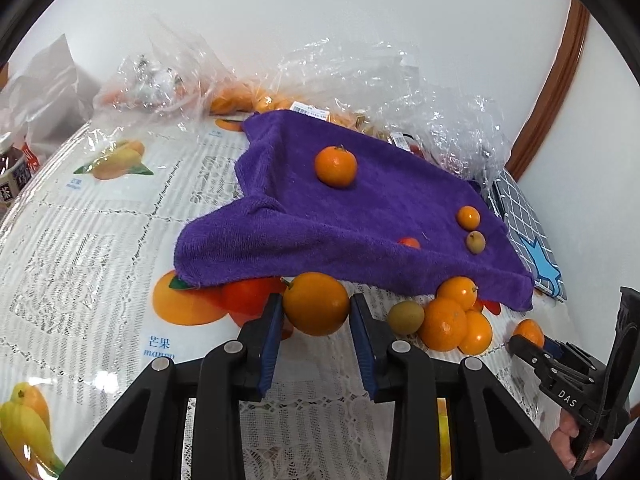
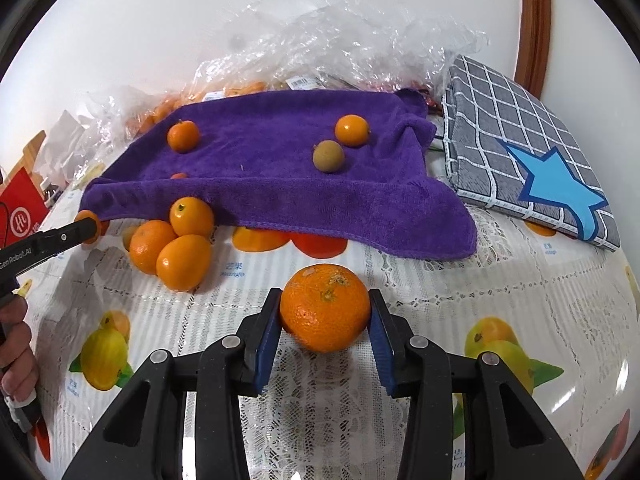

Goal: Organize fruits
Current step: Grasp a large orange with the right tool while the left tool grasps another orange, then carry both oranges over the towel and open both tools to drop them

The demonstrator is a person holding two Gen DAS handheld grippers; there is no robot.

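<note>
Purple towel [image 2: 272,184] lies on the tablecloth [image 2: 460,300], printed "mango". Right gripper [image 2: 325,320] clamps a mandarin [image 2: 325,312], stem scar up. Left gripper [image 1: 316,312] clamps a smooth kumquat [image 1: 316,304], stem up-left. Gripper bodies read "DAS", "GenRobot.AI".

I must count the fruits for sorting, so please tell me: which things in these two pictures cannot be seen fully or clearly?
- Small red fruit, both views: half sunk behind a fold of the purple towel.
- Fruit in the clear bags, both views: blurred by crinkled plastic; uncountable.
- Greenish fruit, right wrist view: mostly behind the orange pile.
- Bottle, left wrist view: cut by the edge.
</note>
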